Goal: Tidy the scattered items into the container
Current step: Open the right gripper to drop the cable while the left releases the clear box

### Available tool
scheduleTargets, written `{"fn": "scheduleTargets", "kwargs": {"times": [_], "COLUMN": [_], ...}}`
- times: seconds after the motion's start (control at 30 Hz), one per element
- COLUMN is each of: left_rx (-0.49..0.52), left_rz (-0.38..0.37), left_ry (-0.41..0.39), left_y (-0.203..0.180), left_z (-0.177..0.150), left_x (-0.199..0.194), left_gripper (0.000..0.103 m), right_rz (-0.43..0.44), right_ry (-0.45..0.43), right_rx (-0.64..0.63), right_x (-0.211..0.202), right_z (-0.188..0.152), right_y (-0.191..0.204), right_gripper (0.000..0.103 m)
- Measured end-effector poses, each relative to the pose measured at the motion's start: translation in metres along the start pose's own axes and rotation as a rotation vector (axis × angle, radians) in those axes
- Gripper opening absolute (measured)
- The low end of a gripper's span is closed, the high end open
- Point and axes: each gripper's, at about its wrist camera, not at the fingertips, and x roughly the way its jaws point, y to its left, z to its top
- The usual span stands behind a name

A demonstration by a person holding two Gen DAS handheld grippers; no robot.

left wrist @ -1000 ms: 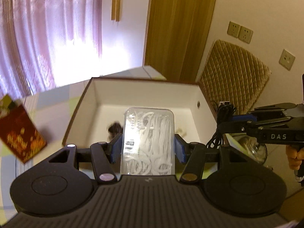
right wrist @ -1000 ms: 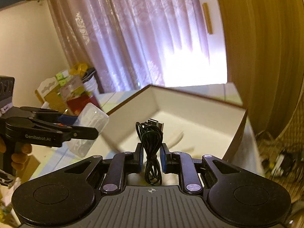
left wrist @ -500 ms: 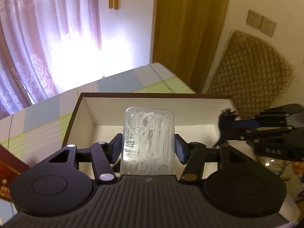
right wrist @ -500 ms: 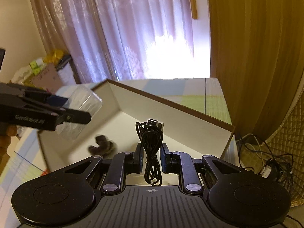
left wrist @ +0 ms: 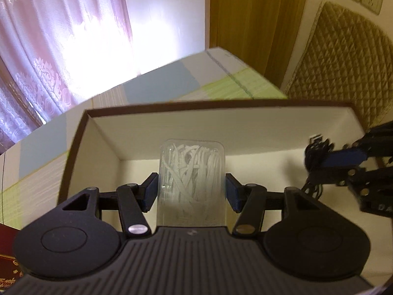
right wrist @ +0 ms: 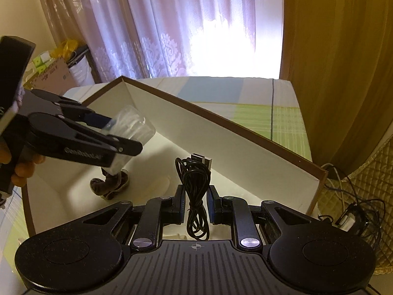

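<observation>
Clear plastic case of white floss picks (left wrist: 192, 172) is pinched in your left gripper (left wrist: 192, 188) over the white cardboard box (right wrist: 221, 132); your right gripper (right wrist: 195, 207) pinches the coiled black cable (right wrist: 194, 184). Dropped high, either may bounce out, or strike what looks like a brown plush toy (right wrist: 110, 185).
</observation>
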Motion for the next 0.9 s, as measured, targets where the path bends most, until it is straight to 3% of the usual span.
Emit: {"fn": "scheduleTargets", "kwargs": {"times": [0.27,0.57,0.6,0.67,0.73,0.9], "left_rx": [0.011,0.012,0.014,0.007,-0.003,-0.014], "left_rz": [0.023,0.018,0.02,0.032,0.035,0.043], "left_ry": [0.025,0.004,0.001,-0.003,-0.01,-0.014], "left_y": [0.006,0.013,0.013,0.015,0.017,0.018], "left_z": [-0.008,-0.012,-0.012,-0.014,-0.016,-0.022], "left_x": [0.012,-0.003,-0.005,-0.009,-0.015,-0.03], "left_gripper": [0.062,0.063,0.064,0.071,0.073,0.081], "right_rz": [-0.02,-0.041,-0.042,-0.04,-0.058,-0.027], "right_ry": [0.031,0.03,0.025,0.002,-0.061,-0.029], "right_rx": [0.006,-0.039,-0.047,-0.063,-0.091,-0.104], "right_x": [0.01,0.013,0.012,0.007,-0.002,-0.008], "right_z": [0.003,0.006,0.006,0.006,0.004,0.002], "right_y": [-0.002,0.011,0.013,0.017,0.023,0.03], "right_gripper": [0.021,0.022,0.027,0.102,0.103,0.103]}}
